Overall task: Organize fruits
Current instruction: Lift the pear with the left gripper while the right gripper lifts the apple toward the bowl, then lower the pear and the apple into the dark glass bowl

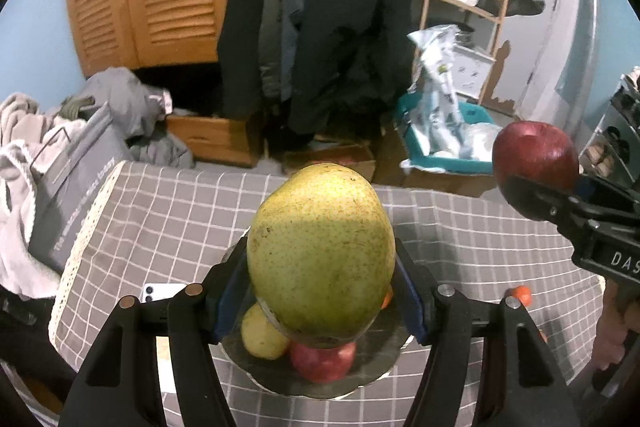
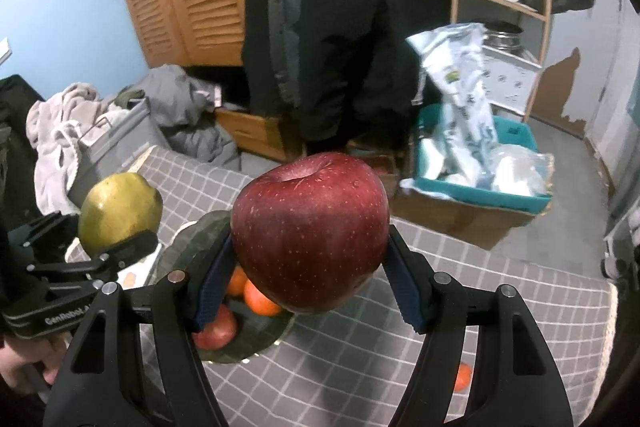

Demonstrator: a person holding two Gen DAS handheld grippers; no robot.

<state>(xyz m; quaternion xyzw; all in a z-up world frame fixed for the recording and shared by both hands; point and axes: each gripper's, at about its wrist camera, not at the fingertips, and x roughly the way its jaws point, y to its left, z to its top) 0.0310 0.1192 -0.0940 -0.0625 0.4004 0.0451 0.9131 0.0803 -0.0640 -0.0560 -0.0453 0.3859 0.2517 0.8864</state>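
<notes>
Pear (image 1: 320,251) hides most of plate (image 1: 384,363); phone (image 1: 160,293) half-covered by left tool (image 1: 320,291)

"DAS" on the right gripper (image 1: 532,187); "GenRobot" on the left gripper (image 2: 116,239).

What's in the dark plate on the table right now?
The plate holds a yellow fruit, a red apple and oranges. The held green pear and dark red apple cover its middle.

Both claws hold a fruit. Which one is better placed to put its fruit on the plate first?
Probably left: its claw holds the pear directly above the plate; the right claw's apple hangs nearer the plate's edge.
</notes>
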